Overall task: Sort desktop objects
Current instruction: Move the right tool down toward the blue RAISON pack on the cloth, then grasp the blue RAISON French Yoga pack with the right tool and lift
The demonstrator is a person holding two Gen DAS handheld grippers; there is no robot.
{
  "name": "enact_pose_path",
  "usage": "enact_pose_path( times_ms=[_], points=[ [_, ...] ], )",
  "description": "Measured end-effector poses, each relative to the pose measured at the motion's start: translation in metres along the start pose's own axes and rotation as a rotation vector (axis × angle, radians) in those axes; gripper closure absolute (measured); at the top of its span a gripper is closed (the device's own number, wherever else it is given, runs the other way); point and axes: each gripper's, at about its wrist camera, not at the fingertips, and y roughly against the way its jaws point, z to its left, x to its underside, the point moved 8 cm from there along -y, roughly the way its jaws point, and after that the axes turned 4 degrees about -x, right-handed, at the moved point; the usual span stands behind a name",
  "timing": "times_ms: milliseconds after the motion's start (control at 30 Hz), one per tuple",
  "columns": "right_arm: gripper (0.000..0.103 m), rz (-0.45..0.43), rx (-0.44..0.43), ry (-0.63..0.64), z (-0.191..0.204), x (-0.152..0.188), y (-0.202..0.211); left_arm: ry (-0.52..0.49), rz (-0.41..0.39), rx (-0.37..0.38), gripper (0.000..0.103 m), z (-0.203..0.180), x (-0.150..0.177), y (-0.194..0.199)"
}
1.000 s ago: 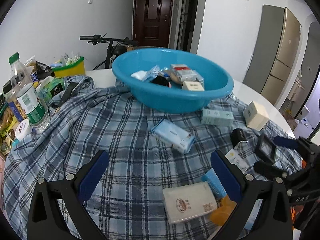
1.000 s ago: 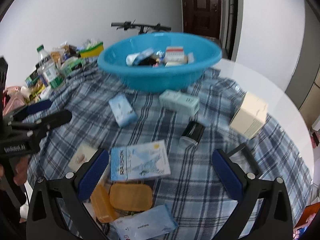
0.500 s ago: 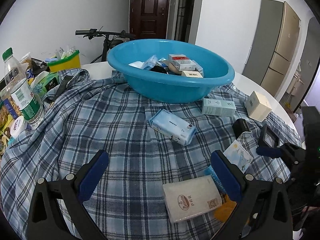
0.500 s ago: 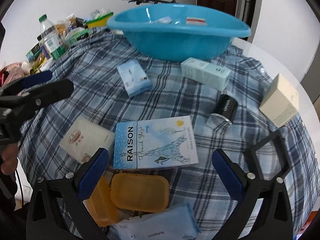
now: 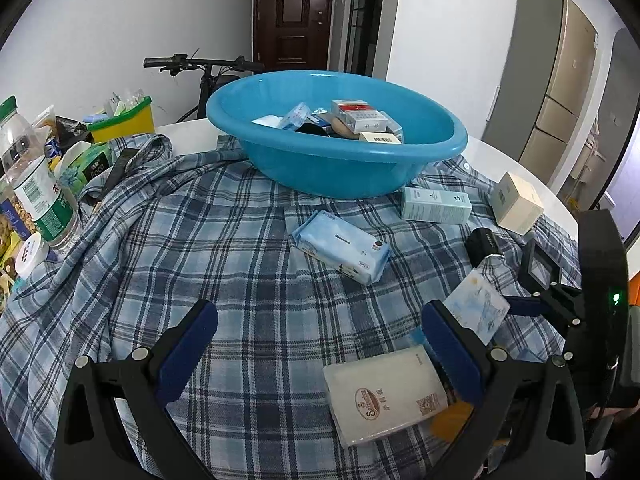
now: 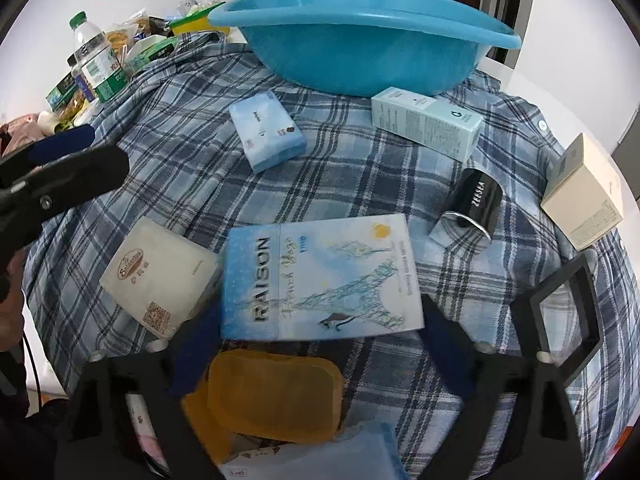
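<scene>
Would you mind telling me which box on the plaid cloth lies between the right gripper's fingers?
The flat blue RAISON box, with the tower drawing; the closing gripper's fingers flank its near end. The mint box and cream box lie farther off.

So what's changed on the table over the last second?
The right gripper has come down over the RAISON box and its jaws are closing around it, though the pads don't clearly press on it yet. The left gripper has barely moved and hangs open above the plaid shirt. The blue basin, tissue pack and other boxes lie where they were.
</scene>
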Motion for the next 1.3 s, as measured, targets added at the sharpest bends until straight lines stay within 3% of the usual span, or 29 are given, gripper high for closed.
enact_pose_path(
  times_ms=[233, 633, 833, 1067, 1200, 1300],
  points=[
    [0.014, -0.037, -0.015, -0.022, -0.006, -0.006, 0.011, -0.014, 0.001, 0.006, 0.0, -0.006, 0.0, 0.0],
    [0.014, -0.178, -0.033, -0.068, -0.015, -0.036, 0.052, -0.015, -0.033, 0.011, 0.0, -0.011, -0.01, 0.006],
    [0.014, -0.225, -0.064, -0.073, -0.012, -0.052, 0.07, -0.033, -0.04, 0.083, 0.0, -0.021, -0.01, 0.01],
    [0.014, -0.183, -0.147, -0.054, -0.004, -0.057, 0.072, -0.169, -0.033, 0.184, 0.0, -0.047, -0.005, 0.018],
    [0.014, -0.132, -0.232, -0.031, 0.012, -0.053, 0.069, -0.163, -0.015, 0.258, 0.0, -0.056, -0.003, 0.02],
    [0.014, -0.108, -0.272, -0.019, 0.019, -0.049, 0.067, -0.184, -0.03, 0.245, 0.0, -0.058, -0.002, 0.021]
  ],
)
